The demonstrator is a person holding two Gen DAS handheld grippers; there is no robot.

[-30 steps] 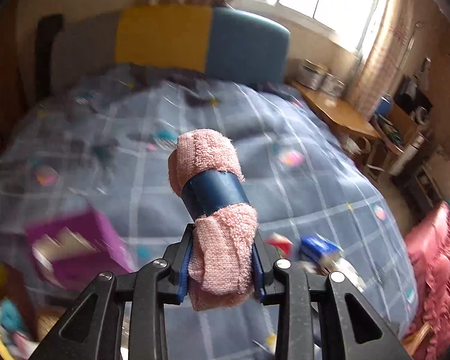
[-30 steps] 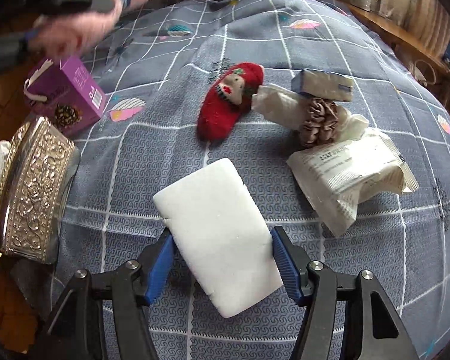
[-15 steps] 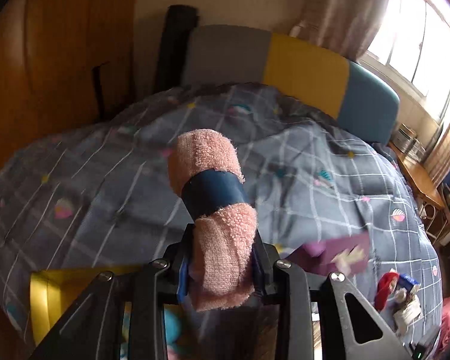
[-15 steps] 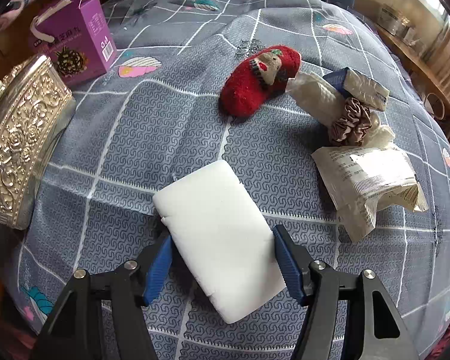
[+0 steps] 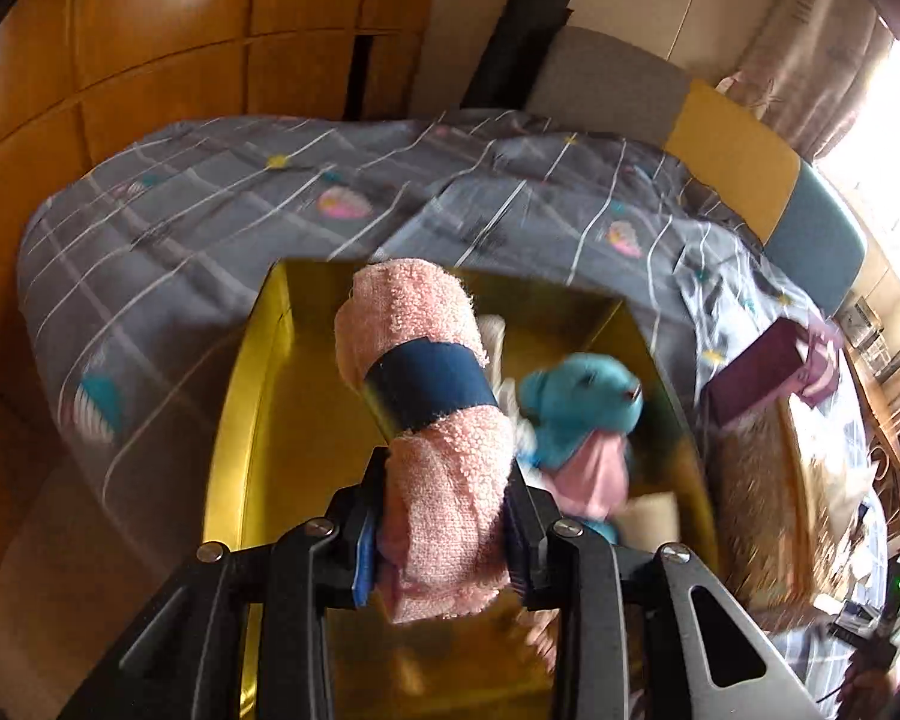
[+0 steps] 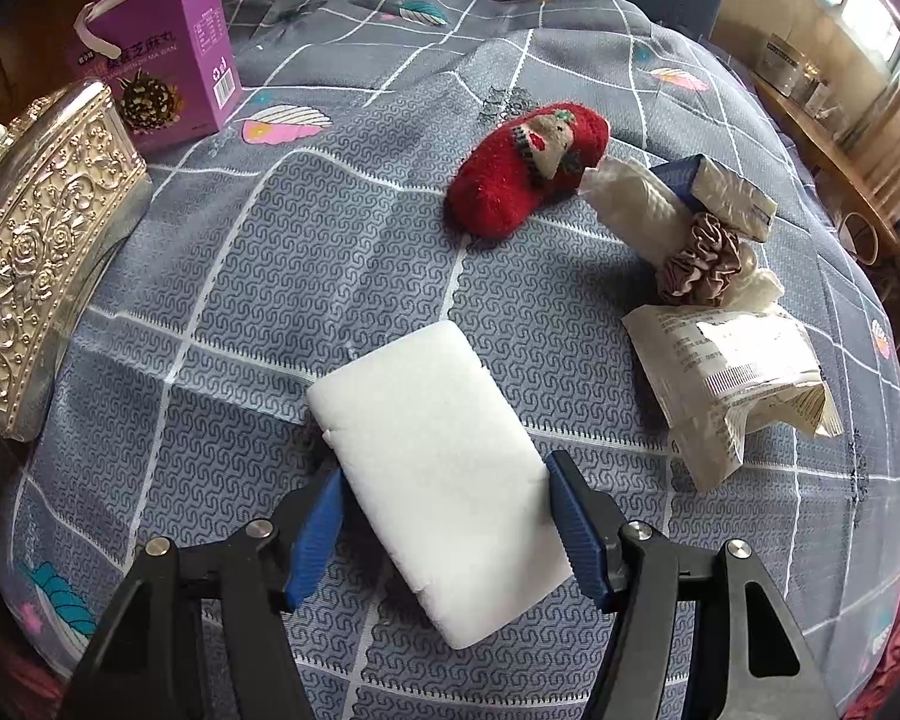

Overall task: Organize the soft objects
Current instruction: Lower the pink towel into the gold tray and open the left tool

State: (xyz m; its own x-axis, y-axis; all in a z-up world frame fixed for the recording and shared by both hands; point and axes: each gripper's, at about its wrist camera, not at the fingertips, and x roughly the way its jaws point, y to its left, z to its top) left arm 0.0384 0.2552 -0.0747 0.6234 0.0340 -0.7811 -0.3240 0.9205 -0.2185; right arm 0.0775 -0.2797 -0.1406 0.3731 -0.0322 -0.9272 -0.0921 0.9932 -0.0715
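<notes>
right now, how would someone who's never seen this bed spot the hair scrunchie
On the grey checked bedspread, look right of the red fuzzy slipper to the cluster of packets. The scrunchie lies among them: a ruffled, brownish-mauve fabric ring, the only gathered cloth amid plastic wrappers.

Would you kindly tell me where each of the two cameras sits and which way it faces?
Left wrist: rides the left gripper, looking down along its fingers at the rolled pink towel it clamps over a yellow box holding a blue plush toy; only the gripper's black frame shows.
Right wrist: rides the right gripper, looking down at the bed, its pads flanking a white sponge; only its frame shows.
Shared: the grey checked bedspread, purple box and silver embossed box.
</notes>
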